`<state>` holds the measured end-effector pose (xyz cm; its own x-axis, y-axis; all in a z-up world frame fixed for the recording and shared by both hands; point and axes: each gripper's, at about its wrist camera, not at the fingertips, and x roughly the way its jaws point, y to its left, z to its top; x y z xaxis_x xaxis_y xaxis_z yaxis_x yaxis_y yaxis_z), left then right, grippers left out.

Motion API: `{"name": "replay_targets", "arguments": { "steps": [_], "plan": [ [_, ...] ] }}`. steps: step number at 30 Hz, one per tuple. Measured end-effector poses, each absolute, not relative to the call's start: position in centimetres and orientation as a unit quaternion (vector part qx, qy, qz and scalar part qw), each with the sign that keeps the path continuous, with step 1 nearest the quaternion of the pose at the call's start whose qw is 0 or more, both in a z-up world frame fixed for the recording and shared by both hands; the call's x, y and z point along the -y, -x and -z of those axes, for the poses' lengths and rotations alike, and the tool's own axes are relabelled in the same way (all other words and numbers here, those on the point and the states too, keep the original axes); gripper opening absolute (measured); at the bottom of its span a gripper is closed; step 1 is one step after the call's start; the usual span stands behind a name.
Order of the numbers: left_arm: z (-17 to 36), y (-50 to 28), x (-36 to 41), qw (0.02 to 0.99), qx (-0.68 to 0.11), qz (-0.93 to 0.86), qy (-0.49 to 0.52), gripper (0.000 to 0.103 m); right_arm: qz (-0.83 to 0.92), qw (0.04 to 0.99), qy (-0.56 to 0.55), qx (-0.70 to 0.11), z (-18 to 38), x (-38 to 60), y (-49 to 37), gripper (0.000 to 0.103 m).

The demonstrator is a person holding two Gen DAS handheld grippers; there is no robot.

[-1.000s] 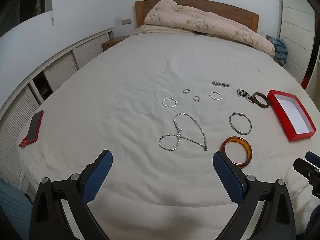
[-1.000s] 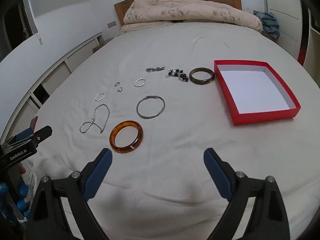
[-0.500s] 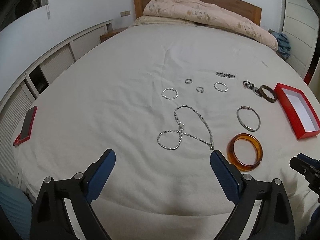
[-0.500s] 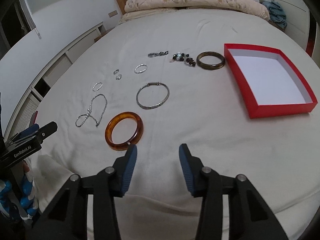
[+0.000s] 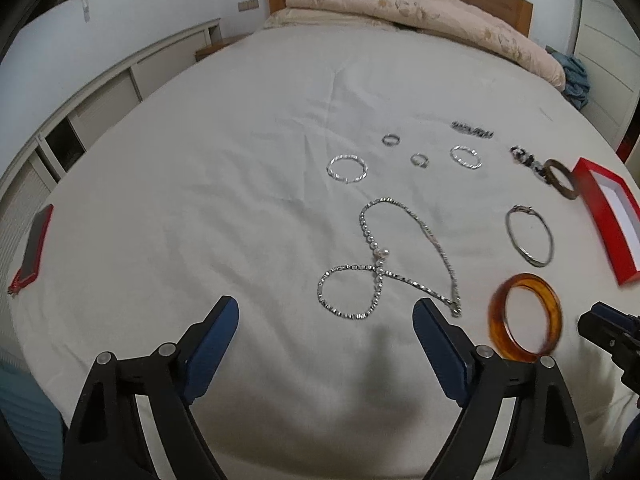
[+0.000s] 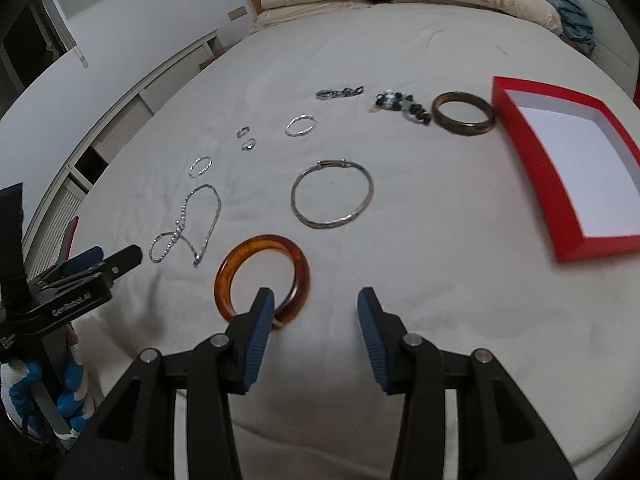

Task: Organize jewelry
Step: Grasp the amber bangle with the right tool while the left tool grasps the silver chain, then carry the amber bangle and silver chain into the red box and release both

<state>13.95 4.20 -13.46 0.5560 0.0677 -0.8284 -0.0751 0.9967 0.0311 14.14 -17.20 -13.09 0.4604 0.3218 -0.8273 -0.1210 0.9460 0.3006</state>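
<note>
Jewelry lies spread on a white bed sheet. An amber bangle (image 6: 262, 274) lies just ahead of my right gripper (image 6: 316, 312), which is open with its left finger over the bangle's near rim. The bangle also shows in the left wrist view (image 5: 526, 316). A silver bangle (image 6: 332, 200), a dark brown bangle (image 6: 464, 118), a silver necklace (image 5: 384, 256), several small silver rings (image 5: 347, 168) and a bead bracelet (image 6: 404, 106) lie beyond. An empty red box (image 6: 524, 152) sits at the right. My left gripper (image 5: 326, 320) is open and empty, near the necklace.
A folded beige duvet (image 5: 420, 8) and a wooden headboard (image 5: 516, 8) are at the far end of the bed. A red-cased phone (image 5: 34, 250) lies at the bed's left edge. White cabinets (image 5: 108, 96) run along the left wall.
My right gripper moved forward and left to the amber bangle, its jaws narrower than a second ago and wider than half a second ago. My left gripper moved slightly forward toward the necklace.
</note>
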Motion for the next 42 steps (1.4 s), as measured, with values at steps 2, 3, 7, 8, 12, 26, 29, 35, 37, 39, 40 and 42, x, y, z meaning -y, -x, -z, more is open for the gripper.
{"name": "replay_targets", "arguments": {
  "steps": [2,3,7,8,12,26,29,35,37,39,40,42],
  "plan": [
    [14.2,-14.7,-4.3,0.877,-0.478,-0.042,0.005,0.085,-0.135,0.846,-0.100,-0.507,13.6,16.8,-14.8,0.042],
    [14.6,-15.1,-4.3,0.875,-0.483,-0.043,0.007,0.083,-0.138,0.844,-0.099,-0.509,13.9,16.6,-15.1,0.042],
    [16.1,-16.3,-4.6,0.862,-0.505,-0.041,0.014,0.073,-0.146,0.838,-0.093,-0.518,15.0,15.7,-16.3,0.042],
    [16.5,-16.5,-4.7,0.860,-0.509,-0.040,0.015,0.072,-0.147,0.837,-0.090,-0.520,15.2,15.5,-16.6,0.042],
    [17.0,-16.9,-4.6,0.858,-0.511,-0.041,0.017,0.072,-0.148,0.837,-0.076,-0.522,15.9,14.8,-17.2,0.042],
    [17.4,-17.2,-3.9,0.862,-0.505,-0.039,0.000,0.062,-0.148,0.846,-0.044,-0.511,17.1,14.6,-18.0,0.027],
    [17.3,-17.1,-3.4,0.866,-0.500,-0.026,-0.011,0.044,-0.145,0.846,-0.038,-0.512,16.9,14.5,-18.0,0.023],
    [16.8,-16.5,-1.9,0.867,-0.498,-0.002,-0.029,0.005,-0.139,0.845,-0.018,-0.517,16.2,14.6,-17.6,0.011],
    [16.4,-16.3,-1.4,0.866,-0.499,0.000,-0.028,0.005,-0.136,0.845,-0.015,-0.517,15.7,14.7,-17.1,0.010],
    [15.8,-16.0,-1.4,0.867,-0.497,0.003,-0.021,0.005,-0.131,0.848,-0.011,-0.514,15.0,15.0,-16.6,0.010],
    [15.5,-15.7,-1.2,0.869,-0.495,0.005,-0.019,0.005,-0.130,0.849,-0.011,-0.511,14.7,15.2,-16.2,0.010],
    [14.7,-14.8,-0.8,0.872,-0.489,0.010,-0.017,0.005,-0.126,0.855,-0.007,-0.504,13.4,15.5,-15.4,0.010]
  ]
}}
